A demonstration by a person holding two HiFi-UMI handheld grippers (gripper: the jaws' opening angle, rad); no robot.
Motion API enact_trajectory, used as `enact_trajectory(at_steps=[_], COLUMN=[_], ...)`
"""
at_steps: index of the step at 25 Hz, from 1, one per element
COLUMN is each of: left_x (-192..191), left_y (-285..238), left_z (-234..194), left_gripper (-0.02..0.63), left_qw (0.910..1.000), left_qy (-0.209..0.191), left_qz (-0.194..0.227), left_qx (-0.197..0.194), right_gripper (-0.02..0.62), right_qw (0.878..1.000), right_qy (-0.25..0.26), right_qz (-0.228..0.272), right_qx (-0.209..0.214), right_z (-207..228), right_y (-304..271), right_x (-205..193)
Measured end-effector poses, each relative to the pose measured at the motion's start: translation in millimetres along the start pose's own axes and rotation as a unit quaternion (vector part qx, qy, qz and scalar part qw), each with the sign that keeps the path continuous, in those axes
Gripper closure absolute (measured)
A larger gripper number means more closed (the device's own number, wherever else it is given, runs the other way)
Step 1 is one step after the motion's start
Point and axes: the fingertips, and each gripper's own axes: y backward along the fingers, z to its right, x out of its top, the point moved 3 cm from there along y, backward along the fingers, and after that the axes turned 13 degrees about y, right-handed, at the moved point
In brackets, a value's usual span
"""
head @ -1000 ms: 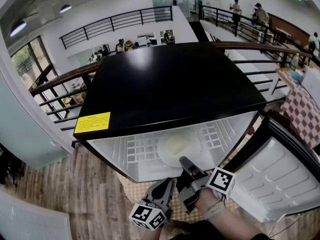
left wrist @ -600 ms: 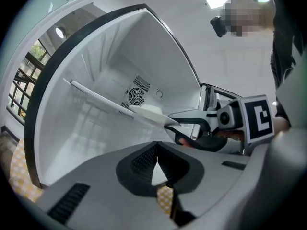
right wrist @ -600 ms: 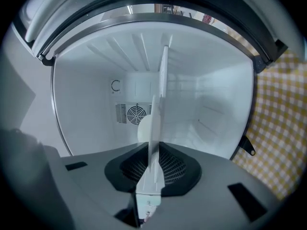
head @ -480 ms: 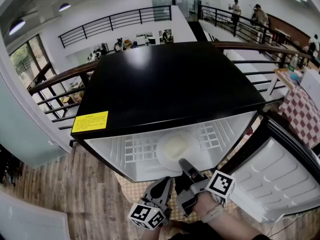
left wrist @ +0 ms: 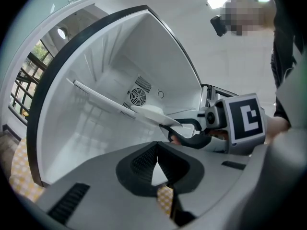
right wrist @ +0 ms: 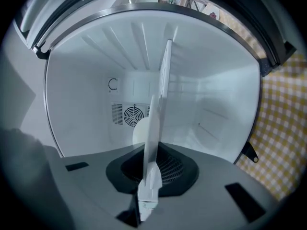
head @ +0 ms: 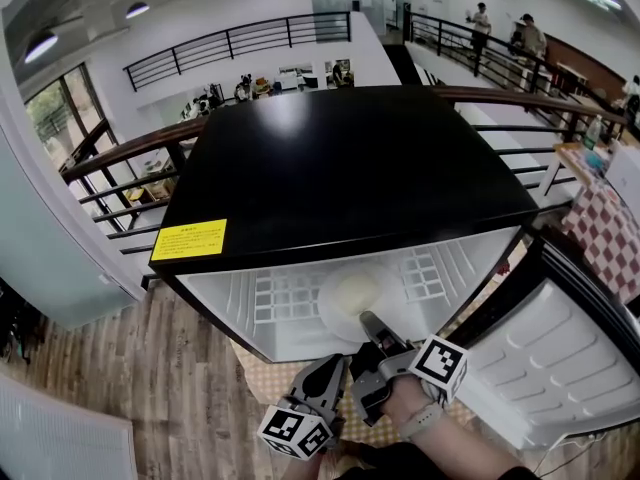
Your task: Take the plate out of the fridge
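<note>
A white plate (head: 358,293) lies on the wire shelf (head: 285,298) inside the open black fridge (head: 350,168). My right gripper (head: 368,320) reaches into the fridge and is shut on the plate's near rim. In the right gripper view the plate (right wrist: 152,128) runs edge-on between the jaws of the right gripper (right wrist: 147,193). My left gripper (head: 338,366) hangs lower, outside the fridge's front, shut and holding nothing. From the left gripper view I see the plate (left wrist: 152,113) on the shelf (left wrist: 100,99), with the right gripper (left wrist: 178,131) clamped on it.
The fridge door (head: 560,348) stands swung open at the right. A yellow checked cloth (head: 270,376) lies on the wood floor under the fridge. A railing (head: 130,158) runs behind the fridge. A fan grille (right wrist: 130,114) sits in the fridge's back wall.
Nothing has clearly moved: the right gripper stays on the plate's rim and the left gripper stays below. Only the head view has shifted slightly.
</note>
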Motion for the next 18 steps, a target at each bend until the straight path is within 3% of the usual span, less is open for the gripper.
enact_trajectory(at_steps=[18], left_x=[-4.0], left_y=[2.2], left_z=[2.4], left_gripper=[0.597], left_qw=[1.0], left_qy=[0.003], left_qz=[0.004], left_qx=[-0.001], right_gripper=[0.543], right_qw=[1.0], right_qy=[-0.013], right_qz=[0.009], right_qx=[-0.009], right_z=[2.2], right_y=[10.1], right_x=[-2.0])
